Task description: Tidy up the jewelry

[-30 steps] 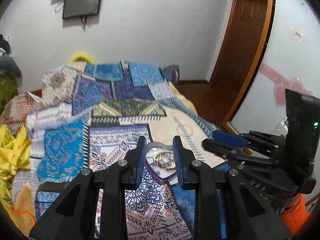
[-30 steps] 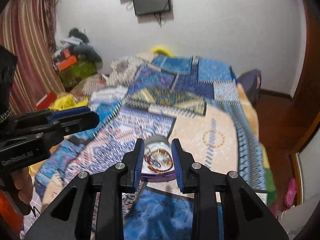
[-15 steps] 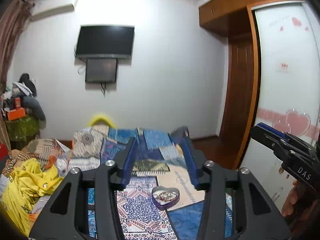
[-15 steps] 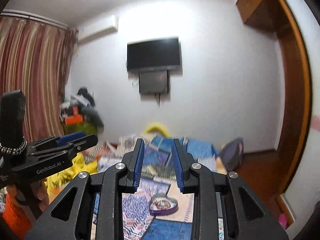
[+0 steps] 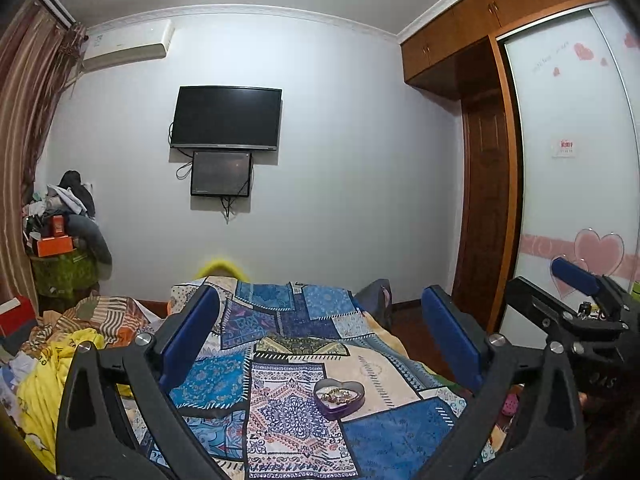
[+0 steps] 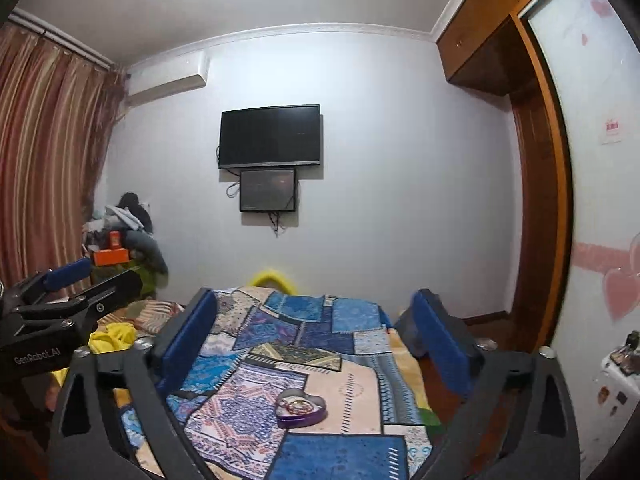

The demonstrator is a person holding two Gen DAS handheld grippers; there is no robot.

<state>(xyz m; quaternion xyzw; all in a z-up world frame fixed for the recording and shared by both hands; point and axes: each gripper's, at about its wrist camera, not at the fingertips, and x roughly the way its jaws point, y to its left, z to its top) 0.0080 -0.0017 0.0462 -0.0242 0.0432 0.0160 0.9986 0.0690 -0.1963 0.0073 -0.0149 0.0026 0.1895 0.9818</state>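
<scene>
Both claws—left [image 5: 320, 328], right [image 6: 316, 332]—have just spread apart, empty, above quilt [image 5: 280, 360] and heart tin [image 5: 339, 392].

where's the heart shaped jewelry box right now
The heart-shaped box sits open on the patchwork bedspread, low and centre-right in the left wrist view, on the seam between a cream patch and a patterned one, with jewelry inside, untouched.

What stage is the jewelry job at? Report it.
Done, by the look of it: the jewelry lies gathered in the open heart-shaped tin on the bedspread. In hand: nothing; the left gripper and right gripper have just been opening their jaws, both empty. Left: no lid in view; perhaps nothing.
</scene>
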